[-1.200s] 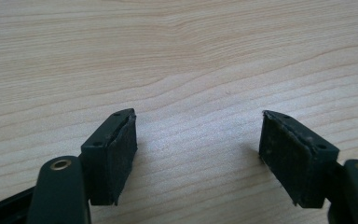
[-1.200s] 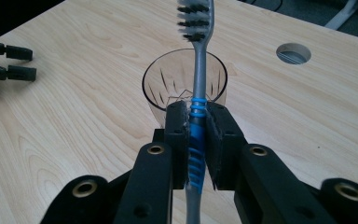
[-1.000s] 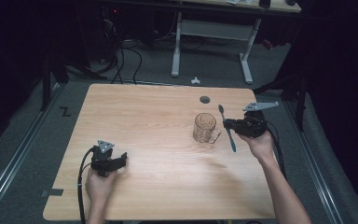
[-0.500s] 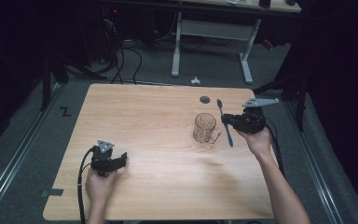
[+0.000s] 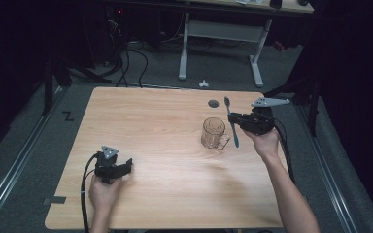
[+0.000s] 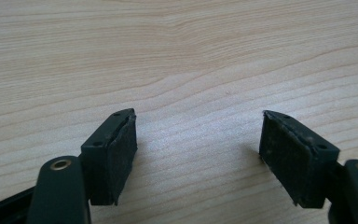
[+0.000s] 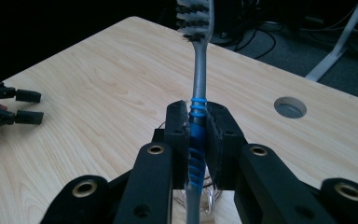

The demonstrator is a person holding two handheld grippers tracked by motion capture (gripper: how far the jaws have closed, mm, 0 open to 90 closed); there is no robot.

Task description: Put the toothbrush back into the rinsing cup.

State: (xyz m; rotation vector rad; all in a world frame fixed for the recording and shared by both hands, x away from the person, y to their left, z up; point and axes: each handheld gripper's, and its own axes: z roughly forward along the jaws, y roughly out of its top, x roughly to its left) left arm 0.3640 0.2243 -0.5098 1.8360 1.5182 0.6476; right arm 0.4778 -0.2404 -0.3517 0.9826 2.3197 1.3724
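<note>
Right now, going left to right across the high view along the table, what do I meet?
left gripper → glass mug → toothbrush → right gripper, shut on the toothbrush.

Toothbrush (image 5: pixel 232 124): you see a grey-and-blue handle with dark bristles, lifted off the table, head toward the far edge, tail just right of the mug.
Glass mug (image 5: pixel 214 133): clear, upright, standing on the table's right half.
</note>
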